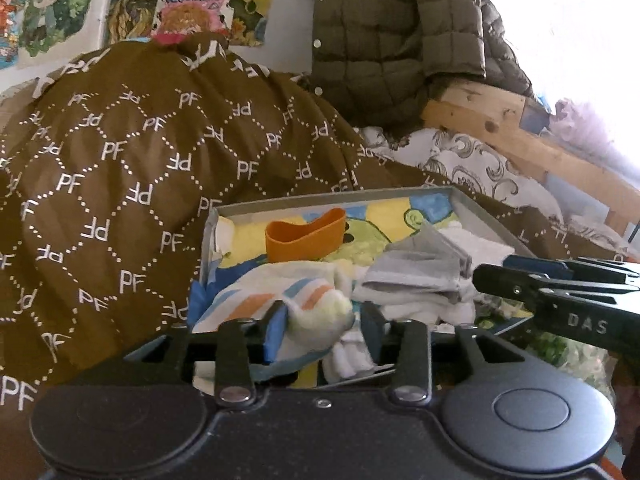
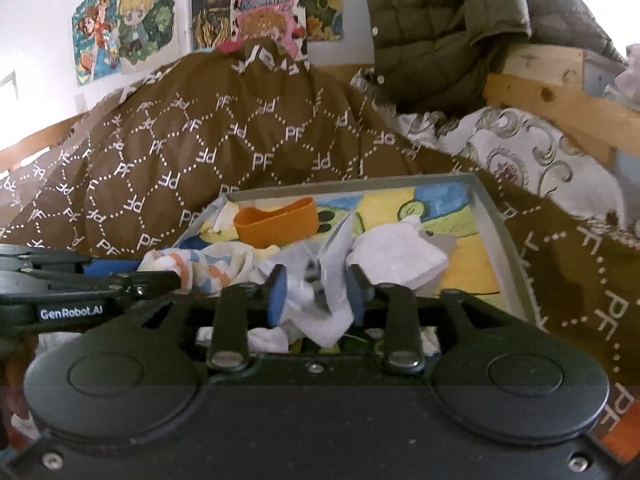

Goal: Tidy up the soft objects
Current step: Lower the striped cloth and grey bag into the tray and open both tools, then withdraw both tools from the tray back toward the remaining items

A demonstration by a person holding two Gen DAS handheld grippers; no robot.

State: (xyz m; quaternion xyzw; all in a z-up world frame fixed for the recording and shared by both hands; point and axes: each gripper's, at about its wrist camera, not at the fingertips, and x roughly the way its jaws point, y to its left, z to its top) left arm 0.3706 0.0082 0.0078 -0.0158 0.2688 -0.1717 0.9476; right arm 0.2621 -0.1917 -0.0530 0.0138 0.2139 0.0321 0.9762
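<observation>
A grey-rimmed box on the bed holds a cartoon-print cloth, an orange cup-like piece and several socks. My left gripper is open at the box's near edge. The yellow toe of a striped sock lies loose between its pads. A folded grey sock rests on white socks to the right. My right gripper is open too, with a white and grey sock draped in the gap. More white cloth lies just beyond. Its fingers reach in from the right in the left wrist view.
A brown blanket printed "PF" is heaped behind and left of the box. An olive quilted jacket hangs at the back. A wooden bed frame and floral bedding stand to the right. Posters cover the wall.
</observation>
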